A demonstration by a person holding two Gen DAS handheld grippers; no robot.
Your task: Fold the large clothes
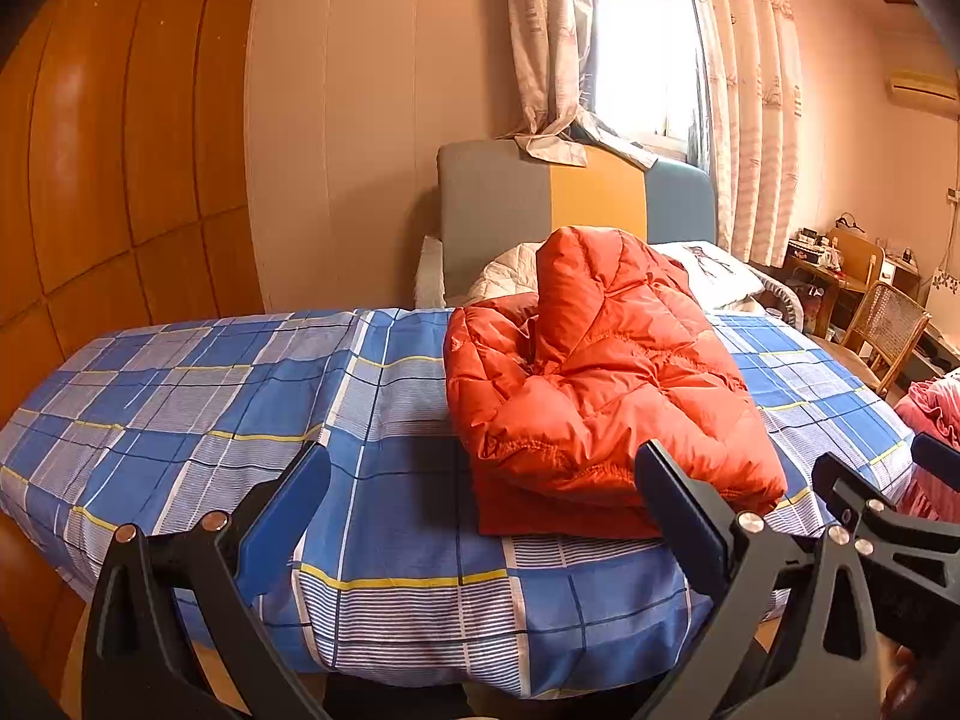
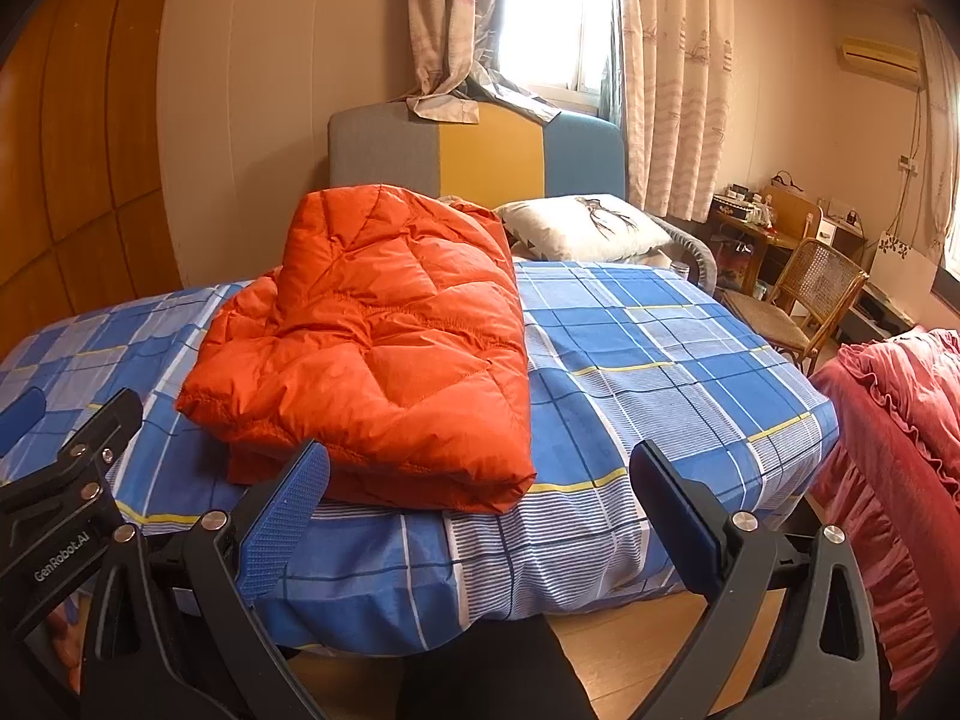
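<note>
The room is a bedroom with a wood-panelled wardrobe [image 1: 120, 150] on the left, a curtained window [image 1: 648, 42] ahead, and a desk with a cane chair [image 2: 804, 294] at the far right. The bed [image 2: 660, 360], covered by a blue checked sheet, fills the middle of both views. A padded headboard [image 2: 480, 156] in grey, yellow and blue stands at its far end, with a pillow [image 2: 588, 225] before it. A red ruffled cover [image 2: 888, 456] lies beside the bed on the right.

The orange quilted jacket [image 1: 600, 384] lies on the sheet as a puffy, partly folded bundle. Its long axis runs from the near bed edge toward the headboard. The near hem stops just short of the bed edge.

The left gripper [image 1: 480, 480] is spread wide and holds nothing; the jacket lies ahead and to its right, the inner finger overlapping the hem in view. The right gripper [image 2: 480, 474] is likewise wide open and empty; the jacket lies ahead and to its left. Both hover off the near edge, apart from the cloth. Neither is clearly nearer. The bundle sits between them, so a two-sided approach to the near hem appears the likely next requirement.
</note>
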